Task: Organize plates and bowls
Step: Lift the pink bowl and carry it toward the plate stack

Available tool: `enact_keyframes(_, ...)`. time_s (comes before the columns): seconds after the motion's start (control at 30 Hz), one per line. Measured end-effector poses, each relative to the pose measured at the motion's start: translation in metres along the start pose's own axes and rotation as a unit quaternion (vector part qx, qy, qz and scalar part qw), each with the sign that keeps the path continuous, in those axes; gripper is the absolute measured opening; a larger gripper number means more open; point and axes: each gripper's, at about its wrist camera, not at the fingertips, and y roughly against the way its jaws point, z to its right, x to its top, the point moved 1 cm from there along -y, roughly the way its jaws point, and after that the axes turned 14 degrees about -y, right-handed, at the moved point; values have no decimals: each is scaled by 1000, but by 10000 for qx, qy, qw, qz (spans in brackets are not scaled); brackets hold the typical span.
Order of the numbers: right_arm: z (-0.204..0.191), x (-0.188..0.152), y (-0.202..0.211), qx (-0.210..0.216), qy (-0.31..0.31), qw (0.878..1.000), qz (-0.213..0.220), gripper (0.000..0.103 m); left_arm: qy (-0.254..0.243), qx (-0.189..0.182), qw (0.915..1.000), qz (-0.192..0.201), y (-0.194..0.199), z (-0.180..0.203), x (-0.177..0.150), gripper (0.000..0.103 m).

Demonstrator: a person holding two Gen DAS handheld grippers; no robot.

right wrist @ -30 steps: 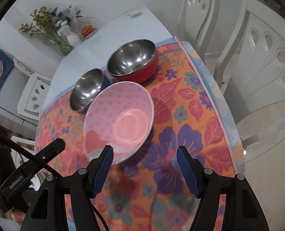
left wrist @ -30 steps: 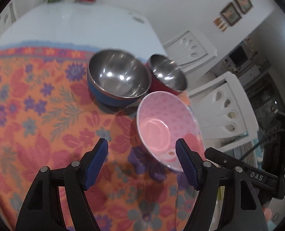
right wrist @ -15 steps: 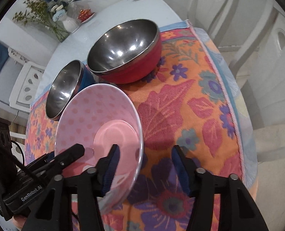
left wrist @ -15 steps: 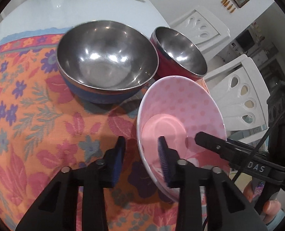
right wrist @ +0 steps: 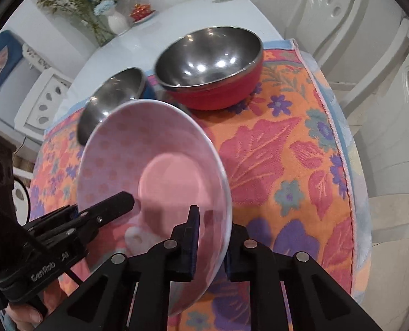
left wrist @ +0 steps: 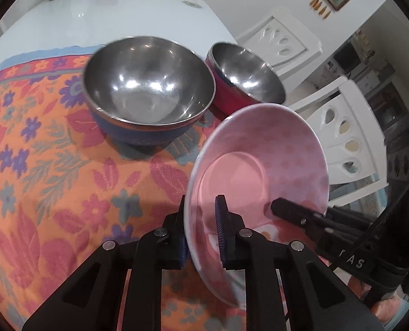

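A pink dotted bowl (left wrist: 259,165) is held between both grippers, lifted and tilted above the floral cloth; it also shows in the right wrist view (right wrist: 149,171). My left gripper (left wrist: 201,234) is shut on its left rim. My right gripper (right wrist: 212,242) is shut on its right rim. Behind it stand a steel bowl with a blue outside (left wrist: 149,91), also in the right wrist view (right wrist: 110,96), and a steel bowl with a red outside (left wrist: 245,77), also in the right wrist view (right wrist: 212,63).
An orange floral tablecloth (left wrist: 52,165) covers the near part of the white table (left wrist: 107,13). White chairs (left wrist: 342,127) stand at the table's right side. A vase of flowers (right wrist: 105,8) and a small red dish (right wrist: 141,11) sit at the far end.
Both grippers moved in and closed on opposite rims of the pink bowl. The bowl has tilted and come up off the cloth.
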Motion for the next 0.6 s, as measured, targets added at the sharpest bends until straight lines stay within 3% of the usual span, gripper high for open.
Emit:
enact_keyframes(0.33,-40,-45,51,325,336,9989,98,14,2,395,9979,509,82,9,-32,14)
enact_keyframes(0.6,-84,-87,65,552,810,9952,-44,14,376,732,9940,719,134,0,-78,14)
